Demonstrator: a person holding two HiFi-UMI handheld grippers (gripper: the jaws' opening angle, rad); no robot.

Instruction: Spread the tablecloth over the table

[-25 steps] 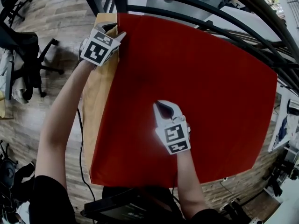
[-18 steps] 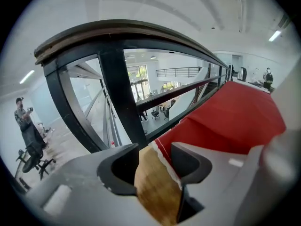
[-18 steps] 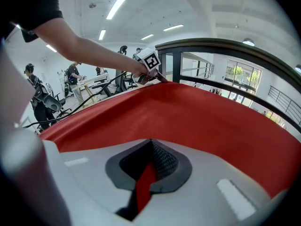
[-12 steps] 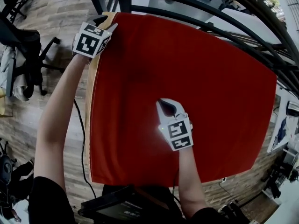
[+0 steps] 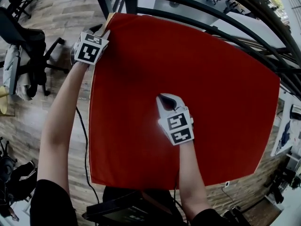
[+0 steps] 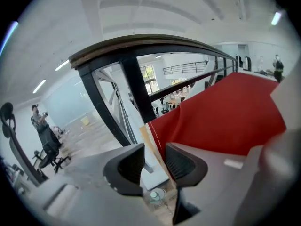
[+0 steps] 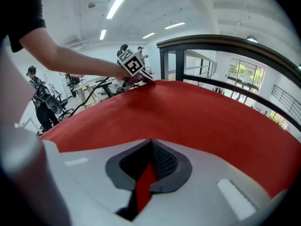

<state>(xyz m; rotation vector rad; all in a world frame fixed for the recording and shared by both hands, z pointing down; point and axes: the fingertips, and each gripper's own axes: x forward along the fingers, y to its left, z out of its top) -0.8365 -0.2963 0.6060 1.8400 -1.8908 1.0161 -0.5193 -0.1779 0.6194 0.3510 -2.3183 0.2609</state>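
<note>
The red tablecloth lies flat over nearly the whole table. Only a sliver of the wooden table shows at the far left corner. My left gripper is at that corner. In the left gripper view its jaws are closing with a gap between the pads. The cloth's hem and the wooden table edge run through that gap, not pressed. My right gripper rests on the middle of the cloth, shut, with red cloth showing behind its tips.
A black curved railing runs along the table's far side. An office chair stands on the wooden floor at the left. A black cable hangs by the table's left edge. People stand far off.
The cloth's left edge has slid left and now covers the wooden strip that lay bare along the table's left side. My left gripper moved left with it. The right gripper shifted slightly.
</note>
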